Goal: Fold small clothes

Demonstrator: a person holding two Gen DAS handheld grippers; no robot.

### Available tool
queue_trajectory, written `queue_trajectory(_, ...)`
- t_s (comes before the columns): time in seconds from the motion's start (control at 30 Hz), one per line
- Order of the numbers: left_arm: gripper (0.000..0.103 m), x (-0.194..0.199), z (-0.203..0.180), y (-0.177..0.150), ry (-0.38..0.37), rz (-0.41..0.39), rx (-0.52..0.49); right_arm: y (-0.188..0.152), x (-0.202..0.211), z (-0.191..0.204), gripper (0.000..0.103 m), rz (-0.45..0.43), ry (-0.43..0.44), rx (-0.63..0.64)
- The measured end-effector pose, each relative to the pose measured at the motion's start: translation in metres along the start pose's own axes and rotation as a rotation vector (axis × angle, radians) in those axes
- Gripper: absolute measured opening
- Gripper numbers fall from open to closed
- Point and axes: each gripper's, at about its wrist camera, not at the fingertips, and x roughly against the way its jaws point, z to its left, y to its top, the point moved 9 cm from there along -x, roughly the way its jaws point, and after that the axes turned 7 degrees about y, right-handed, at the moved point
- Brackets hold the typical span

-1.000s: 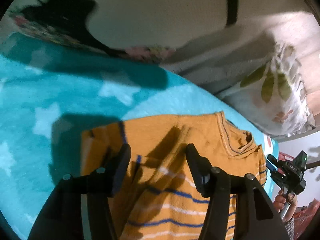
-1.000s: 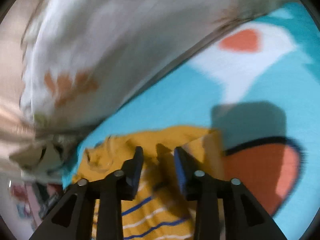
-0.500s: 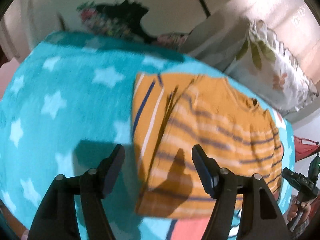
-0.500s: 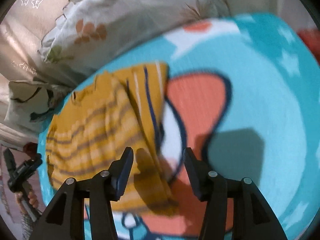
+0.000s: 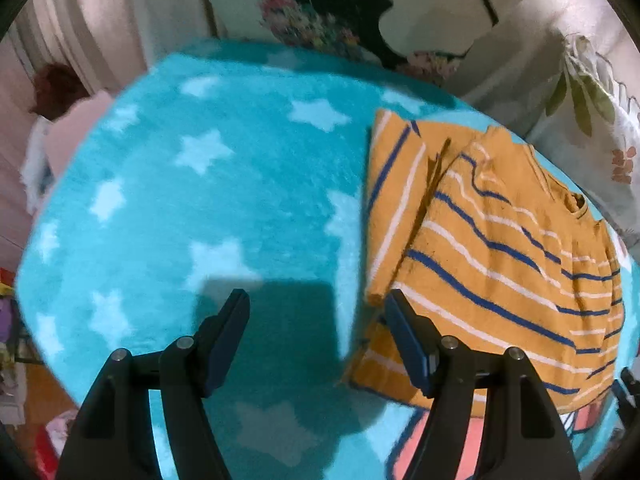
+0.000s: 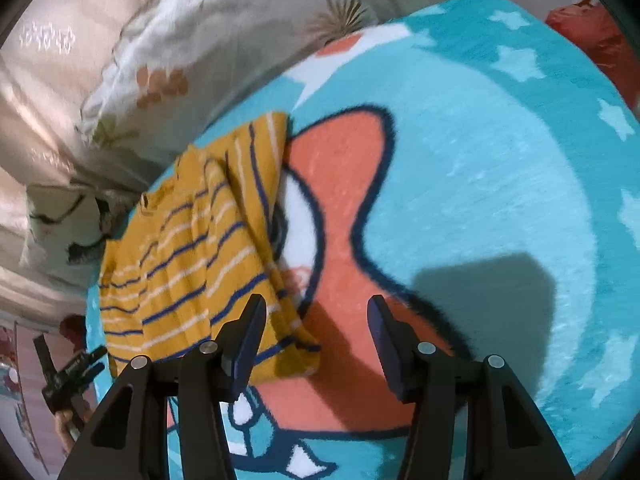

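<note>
A small mustard-yellow sweater (image 5: 500, 248) with blue and white stripes lies on the turquoise star blanket (image 5: 200, 200), both sleeves folded in over the body. In the right wrist view the sweater (image 6: 188, 256) lies to the left on the blanket (image 6: 500, 160). My left gripper (image 5: 318, 320) is open and empty above the blanket, just left of the sweater's lower edge. My right gripper (image 6: 316, 324) is open and empty, just right of the sweater's hem, over the orange cartoon patch.
White floral pillows (image 5: 592, 100) lie behind the sweater; they also show in the right wrist view (image 6: 192, 60). The other hand-held gripper (image 6: 68, 372) shows at the lower left of the right wrist view. Red cloth (image 6: 588, 32) sits past the blanket's far edge.
Both grippers have opened wider and pulled back and up from the sweater. The sweater now lies flat with its sleeves folded in, farther from both cameras.
</note>
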Motion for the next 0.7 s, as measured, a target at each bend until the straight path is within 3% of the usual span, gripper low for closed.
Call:
queue_trajectory(0.17,0.070,0.034,-0.002,-0.006,-0.027,-0.040,0.036,-0.002,0.009,-0.008,0.059,-0.013,0.027,-0.016)
queue_trajectory(0.33,0.070,0.052,-0.013,-0.016,-0.003,-0.085,-0.005,-0.009,0.009,-0.011,0.059,0.000,0.051,-0.010)
queue_trajectory(0.53,0.070,0.063,-0.027,-0.049,-0.036,-0.027,-0.005,-0.017,0.010,-0.019,0.059,0.008,0.072,-0.007)
queue_trajectory(0.7,0.070,0.069,-0.016,-0.071,0.015,-0.012,0.011,-0.012,0.021,-0.023,0.059,-0.035,0.075,0.005)
